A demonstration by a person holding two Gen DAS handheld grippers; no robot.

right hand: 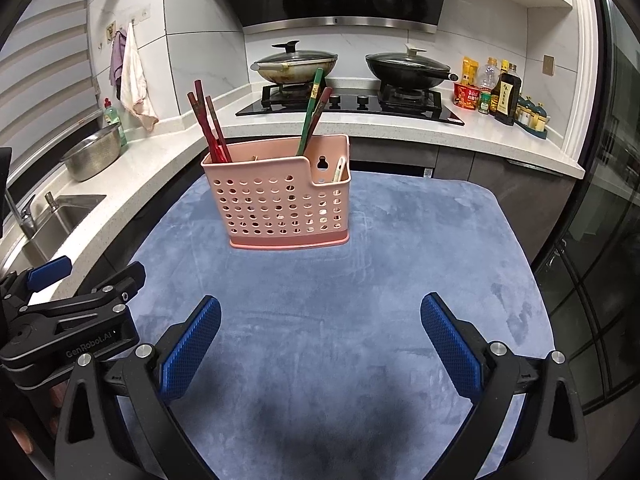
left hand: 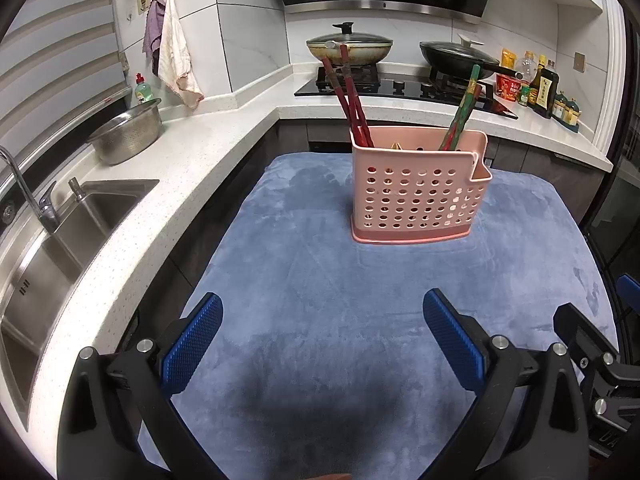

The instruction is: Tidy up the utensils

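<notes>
A pink perforated utensil holder (left hand: 418, 188) stands upright on the blue mat (left hand: 320, 300); it also shows in the right wrist view (right hand: 280, 196). Red chopsticks (left hand: 352, 100) lean in its left end and a green and red pair (left hand: 460, 116) in its right part. In the right wrist view the red chopsticks (right hand: 208, 124) and the green pair (right hand: 312, 112) show, plus a pale utensil (right hand: 339, 169) in the small right compartment. My left gripper (left hand: 322, 320) is open and empty, well short of the holder. My right gripper (right hand: 320, 320) is open and empty too.
A white counter (left hand: 192, 152) with a steel sink (left hand: 60, 248) and a steel colander bowl (left hand: 128, 136) runs along the left. A stove with two lidded pans (right hand: 296, 66) and several bottles (right hand: 504, 92) is behind. The left gripper's body (right hand: 72, 320) sits at the mat's left edge.
</notes>
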